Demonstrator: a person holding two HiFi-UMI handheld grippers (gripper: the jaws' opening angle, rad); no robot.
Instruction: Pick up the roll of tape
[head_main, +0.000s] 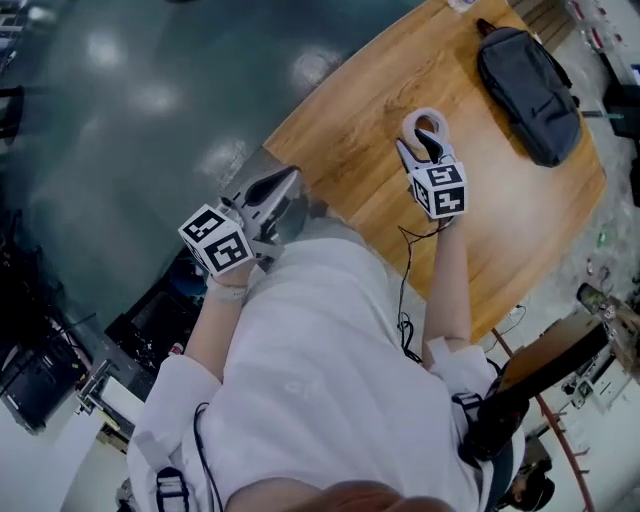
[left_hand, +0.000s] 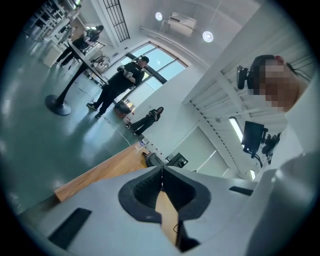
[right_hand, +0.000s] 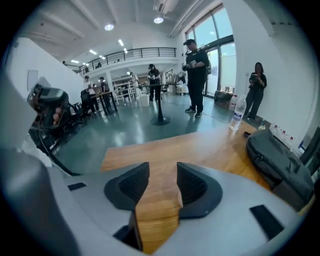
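Big open hall. Floor (head_main: 130, 100): dark teal, glossy, with lamp glare on it. Wooden surface (head_main: 350, 150): light-brown planks with a rounded edge. A dark bag (head_main: 528, 92) lies near its far end and a water bottle (right_hand: 239, 112) stands upright at the far edge. White wall (right_hand: 285, 55) on the right, with tall windows (right_hand: 220, 45) beside it letting daylight in. Round ceiling lights (right_hand: 109, 27) are on. A mezzanine with a dark railing (right_hand: 135, 52) runs along the back. A high standing table (right_hand: 160, 107) on a round base stands out on the floor. Several people (right_hand: 196, 75) stand near it, and one more person (right_hand: 257, 95) is by the wall. Dark equipment (head_main: 40, 380) sits on the floor at the head view's lower left.
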